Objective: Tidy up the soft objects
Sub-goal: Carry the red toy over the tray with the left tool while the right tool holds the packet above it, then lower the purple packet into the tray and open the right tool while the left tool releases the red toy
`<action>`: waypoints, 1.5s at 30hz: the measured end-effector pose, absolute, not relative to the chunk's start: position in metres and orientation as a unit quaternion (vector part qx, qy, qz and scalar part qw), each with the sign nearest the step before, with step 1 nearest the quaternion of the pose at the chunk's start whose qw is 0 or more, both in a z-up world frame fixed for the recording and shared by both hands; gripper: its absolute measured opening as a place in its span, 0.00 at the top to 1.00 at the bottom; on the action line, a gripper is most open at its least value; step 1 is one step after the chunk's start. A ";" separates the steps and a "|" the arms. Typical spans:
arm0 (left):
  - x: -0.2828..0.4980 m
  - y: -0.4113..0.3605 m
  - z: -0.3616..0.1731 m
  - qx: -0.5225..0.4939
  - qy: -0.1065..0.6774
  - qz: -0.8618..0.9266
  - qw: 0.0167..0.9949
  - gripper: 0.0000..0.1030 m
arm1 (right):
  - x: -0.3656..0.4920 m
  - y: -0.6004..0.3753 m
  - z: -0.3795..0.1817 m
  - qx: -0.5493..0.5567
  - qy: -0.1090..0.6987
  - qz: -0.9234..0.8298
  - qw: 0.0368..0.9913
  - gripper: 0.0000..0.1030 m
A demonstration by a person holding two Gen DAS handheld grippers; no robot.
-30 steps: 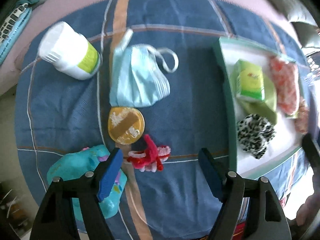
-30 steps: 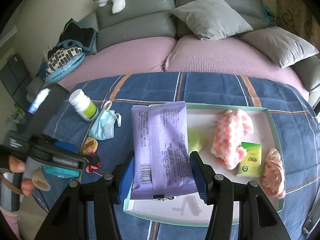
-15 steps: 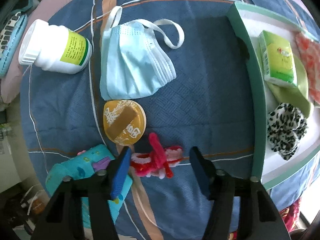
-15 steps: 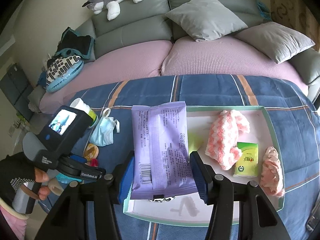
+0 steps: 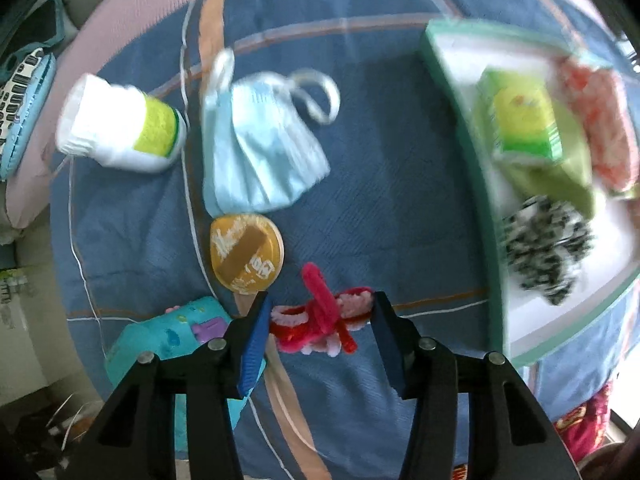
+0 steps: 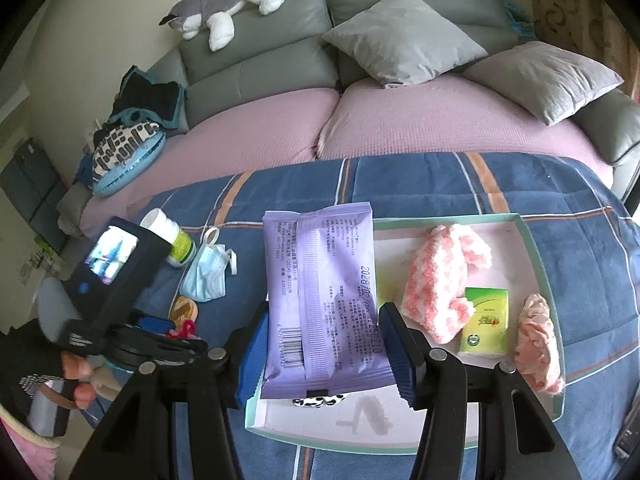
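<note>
Your left tool points straight down at the red-and-pink pipe-cleaner piece, which lies on the blue plaid blanket with its long axis running side to side, from one blue pad to the other. The jaws are closing with the piece between them; the pads sit right at its ends, and whether they press yet is hard to tell. Just above it lies the gold round tin, and beside your left pad the turquoise plush toy. Farther up are the light-blue face mask and the white bottle. Bare blanket separates the piece from the green-rimmed tray on the right.

Your right tool is clamped on the purple packet, its long axis pointing away from you, over the tray's near-left corner. The tray's near strip is bare.
</note>
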State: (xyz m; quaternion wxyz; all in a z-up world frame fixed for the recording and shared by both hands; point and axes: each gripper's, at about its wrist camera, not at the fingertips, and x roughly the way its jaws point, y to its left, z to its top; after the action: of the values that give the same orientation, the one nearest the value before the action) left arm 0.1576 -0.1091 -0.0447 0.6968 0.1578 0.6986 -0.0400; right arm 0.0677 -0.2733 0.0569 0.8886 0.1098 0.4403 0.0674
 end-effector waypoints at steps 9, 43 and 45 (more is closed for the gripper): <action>0.148 -0.144 0.041 0.109 0.611 -0.096 0.778 0.50 | 0.060 -0.316 0.067 0.138 0.420 0.014 0.897 0.45; 0.114 -0.213 -0.016 0.013 0.572 -0.193 0.797 0.50 | 0.066 -0.371 0.015 0.118 0.513 -0.090 0.845 0.45; 0.112 -0.212 -0.017 0.016 0.571 -0.192 0.798 0.50 | 0.067 -0.368 0.014 0.114 0.516 -0.089 0.844 0.45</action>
State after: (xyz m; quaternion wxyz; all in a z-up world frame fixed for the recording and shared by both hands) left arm 0.1123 -0.2117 -0.0174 0.7980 0.0158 0.5710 -0.1920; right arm 0.0673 -0.3682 0.0144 0.8440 0.1142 0.5164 -0.0891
